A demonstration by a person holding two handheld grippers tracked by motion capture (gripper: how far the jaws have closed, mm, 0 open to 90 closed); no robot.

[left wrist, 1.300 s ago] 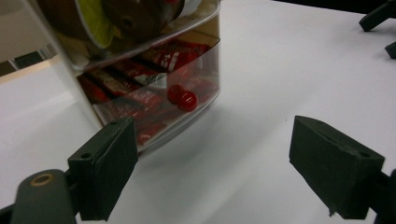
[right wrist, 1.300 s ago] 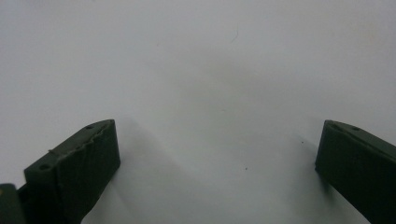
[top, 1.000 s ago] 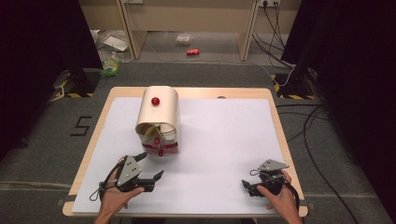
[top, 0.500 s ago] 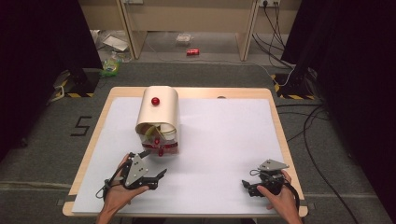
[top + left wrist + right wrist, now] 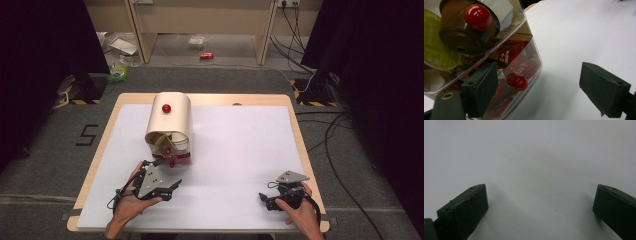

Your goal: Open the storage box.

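— What could go wrong for you here?

— The biggest thing on the table [image 5: 240,150] is the cream dispenser [image 5: 172,117], standing left of centre toward the far side. My left gripper [image 5: 170,187] sits just near of it, jaws wide apart and clamped on nothing. In my left gripper view one jaw lies close against the clear drawer [image 5: 524,50], while the lower red knob [image 5: 520,83] sits between the jaws but nearer that one. If I close off-centre like this, I reckon I'd nip the clear wall or skid off the round knob, and a pull could drag the light dispenser toward me instead of sliding the drawer out.

— And your other hand?

— My right gripper [image 5: 267,201] rests near the right corner, well apart from everything, jaws apart and empty. It isn't bracing the dispenser, which adds to that risk.

— Count things for me, largest first.

— One table, one dispenser, two grippers. Three red knobs: one on the dispenser's top [image 5: 166,108], two on the front. Inside, one brown capsule [image 5: 461,35], a green-lidded one [image 5: 436,50], and red packets [image 5: 511,53] too jumbled to count.
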